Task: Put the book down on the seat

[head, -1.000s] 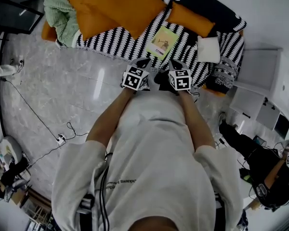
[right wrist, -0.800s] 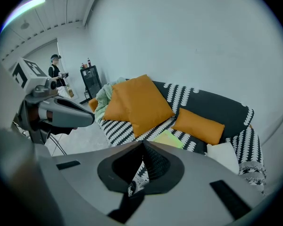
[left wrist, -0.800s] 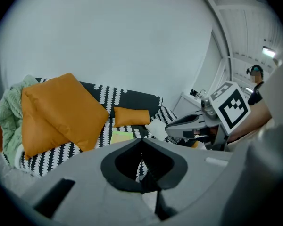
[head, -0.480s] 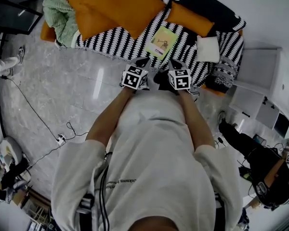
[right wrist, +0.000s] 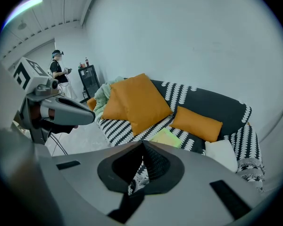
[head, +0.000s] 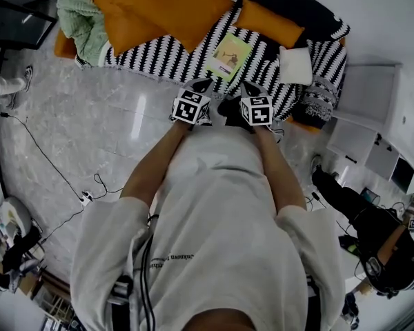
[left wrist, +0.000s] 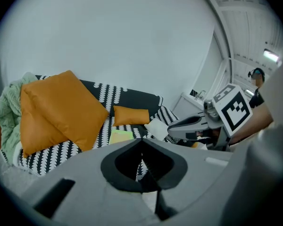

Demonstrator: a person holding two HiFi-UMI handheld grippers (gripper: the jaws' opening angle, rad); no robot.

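Observation:
A yellow-green book (head: 229,55) lies flat on the black-and-white patterned sofa seat (head: 165,57), free of both grippers. It also shows in the left gripper view (left wrist: 120,136) and the right gripper view (right wrist: 167,137). My left gripper (head: 201,85) and right gripper (head: 249,87) are side by side close to my body, just short of the seat's front edge. Both are below the book in the head view. The jaws of both are shut with nothing between them. The two grippers also see each other: the right gripper (left wrist: 175,127) and the left gripper (right wrist: 87,117).
On the sofa are large orange pillows (head: 159,5), a small orange pillow (head: 269,23), a white cushion (head: 294,64) and a green blanket (head: 76,16). A dark screen (head: 17,23) stands at the left and cables (head: 76,185) cross the floor. White cabinets (head: 372,116) and another person (head: 379,243) are at the right.
The head view has drifted slightly. Both grippers stay shut near my body, and the book lies in the same place on the seat.

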